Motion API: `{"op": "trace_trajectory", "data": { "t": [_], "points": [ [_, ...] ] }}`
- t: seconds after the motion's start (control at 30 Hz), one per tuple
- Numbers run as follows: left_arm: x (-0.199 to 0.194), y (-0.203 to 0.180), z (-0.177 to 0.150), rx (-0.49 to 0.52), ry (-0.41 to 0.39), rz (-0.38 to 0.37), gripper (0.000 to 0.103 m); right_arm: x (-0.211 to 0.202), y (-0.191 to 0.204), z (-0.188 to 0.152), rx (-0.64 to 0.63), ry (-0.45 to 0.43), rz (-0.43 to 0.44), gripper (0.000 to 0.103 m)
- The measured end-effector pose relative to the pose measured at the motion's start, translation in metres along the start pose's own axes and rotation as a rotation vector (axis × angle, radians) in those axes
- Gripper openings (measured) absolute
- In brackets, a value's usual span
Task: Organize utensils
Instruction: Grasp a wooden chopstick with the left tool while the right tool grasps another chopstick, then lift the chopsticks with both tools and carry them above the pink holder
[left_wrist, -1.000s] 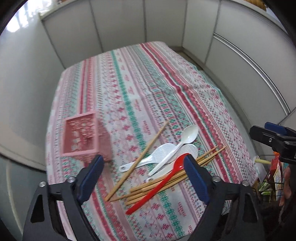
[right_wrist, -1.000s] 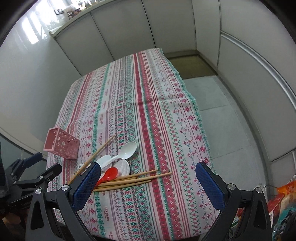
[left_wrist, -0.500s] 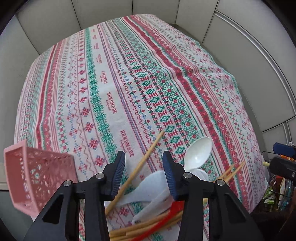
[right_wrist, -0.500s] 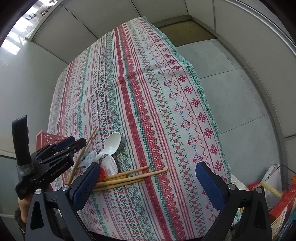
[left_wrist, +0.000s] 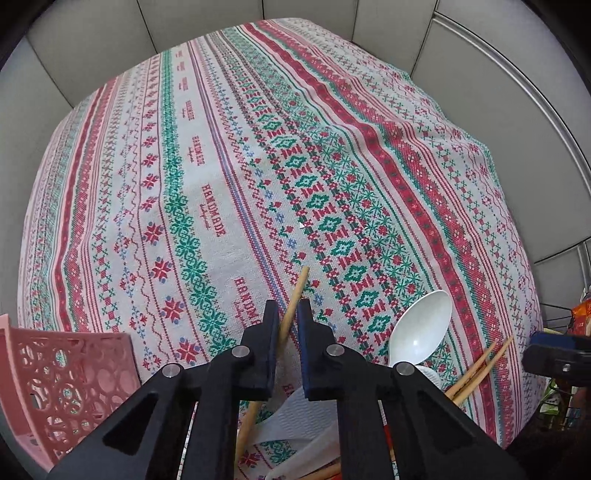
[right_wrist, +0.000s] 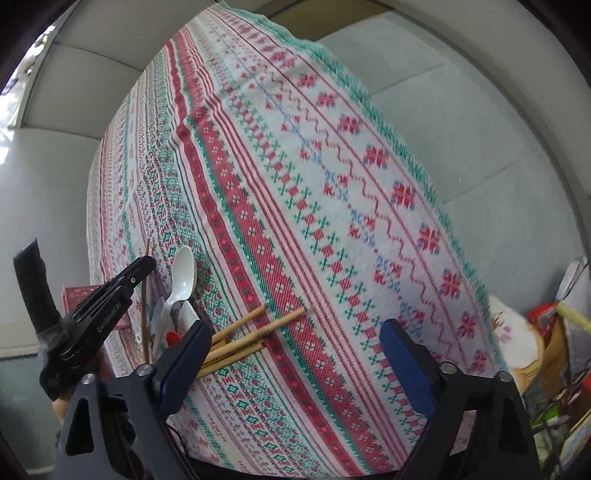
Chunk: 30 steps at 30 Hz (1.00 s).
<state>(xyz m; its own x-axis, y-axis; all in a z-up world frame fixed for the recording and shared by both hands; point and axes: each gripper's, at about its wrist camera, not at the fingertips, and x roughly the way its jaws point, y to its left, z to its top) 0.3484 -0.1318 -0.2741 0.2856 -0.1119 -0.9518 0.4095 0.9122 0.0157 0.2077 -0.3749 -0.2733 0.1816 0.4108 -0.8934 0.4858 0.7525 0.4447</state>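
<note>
Utensils lie in a loose pile at the near edge of the bench: one wooden chopstick (left_wrist: 293, 306), a white spoon (left_wrist: 421, 338), a white slotted spatula (left_wrist: 295, 417) under it, a bundle of further chopsticks (right_wrist: 251, 334) and a red utensil (right_wrist: 171, 336) that is mostly hidden.

My left gripper (left_wrist: 287, 325) is clenched on the single chopstick, which runs up between the two dark pads with its tip pointing toward the far side. My right gripper (right_wrist: 295, 354) is released, pads set wide apart, over the near right part of the bench; the chopstick bundle lies just beside its left pad.

A pink perforated basket (left_wrist: 62, 384) stands at the near left corner of the bench, left of the pile.

Surface: the bench is covered by a woven tablecloth (left_wrist: 229, 177) with lengthwise bands of red, green, pink and blue cross-stitch motifs and a green fringe along the right edge. The word "HANDMADE" is repeated along one pale band in green and, nearer, in red; smaller script below each instance is not legible.

Room: pale grey wall panels (left_wrist: 92, 48) enclose the far and left sides, with a metal rail on the right wall. Grey floor (right_wrist: 461, 122) lies right of the bench. Assorted packages and bags (right_wrist: 554, 350) are stacked at the near right. Writing on the left gripper's body in the right wrist view is too small to read reliably.
</note>
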Motion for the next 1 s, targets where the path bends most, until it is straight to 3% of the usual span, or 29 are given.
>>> {"op": "trace_trajectory", "data": {
  "t": [0.13, 0.3, 0.37, 0.8, 1.0],
  "points": [
    [-0.021, 0.001, -0.004, 0.002, -0.045, -0.001, 0.01, 0.002, -0.006, -0.002, 0.06, -0.012, 0.026, 0.072],
    [-0.048, 0.006, -0.013, -0.002, -0.087, -0.017, 0.005, -0.005, -0.018, -0.003, 0.136, -0.054, 0.018, 0.041],
    [-0.061, 0.008, -0.018, -0.004, -0.114, -0.027, 0.005, -0.006, -0.019, -0.004, 0.158, -0.06, 0.011, 0.034],
    [-0.117, 0.025, -0.05, -0.02, -0.228, -0.056, 0.005, -0.004, -0.013, -0.018, 0.26, -0.149, -0.064, 0.014],
    [-0.135, 0.032, -0.064, -0.03, -0.256, -0.063, 0.005, -0.004, 0.002, -0.02, 0.266, -0.194, -0.185, 0.012]
  ]
}}
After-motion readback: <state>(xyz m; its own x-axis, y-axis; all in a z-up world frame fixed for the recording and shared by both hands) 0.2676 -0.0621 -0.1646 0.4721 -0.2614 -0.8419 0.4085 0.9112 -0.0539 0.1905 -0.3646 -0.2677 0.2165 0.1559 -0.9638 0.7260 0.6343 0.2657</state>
